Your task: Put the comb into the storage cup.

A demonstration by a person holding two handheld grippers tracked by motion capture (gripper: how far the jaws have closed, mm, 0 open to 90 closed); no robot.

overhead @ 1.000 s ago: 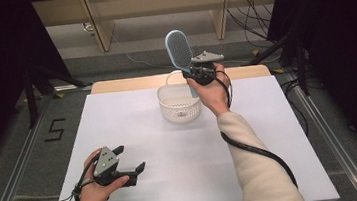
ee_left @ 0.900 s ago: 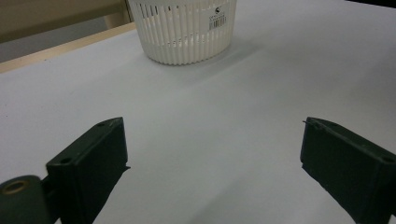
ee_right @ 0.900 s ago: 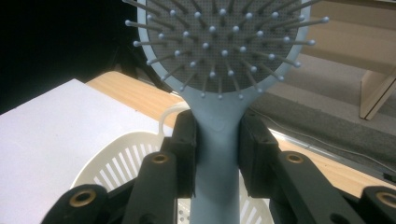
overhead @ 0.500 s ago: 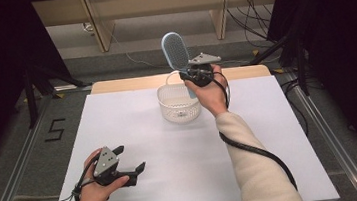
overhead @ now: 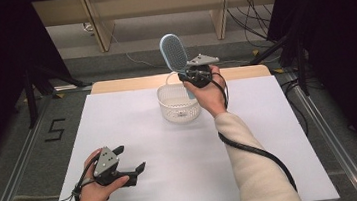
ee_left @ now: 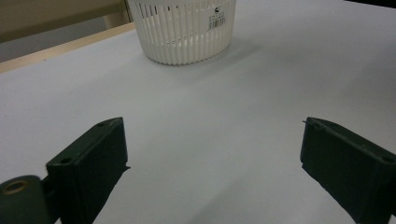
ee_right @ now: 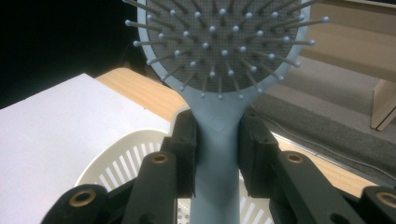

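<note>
— Since a second ago, we see the hairbrush [overhead: 174, 52] tip a little toward the left of the high view; both hands sit where they were.

— Agreed. We find the right hand-held gripper [overhead: 190, 75] up over the far rim of the white slotted basket [overhead: 179, 109], clenched on the brush's pale blue handle. In the right gripper view the two black jaws press the handle from either side, just under the oval head, and the bristles [ee_right: 219, 44] face the camera.

— And the brush stands nearly upright, head on top, well above the basket?

— Yes, with the handle's lower end reaching down toward the basket's opening. We cannot tell whether it touches the rim.

— What of the left hand-held gripper [overhead: 131, 160]?

— We see it resting low at the near left of the white table [overhead: 135, 135], well apart from the basket. Its jaws stand wide and released, with only bare tabletop between them in the left gripper view, the basket farther off ahead.
</note>
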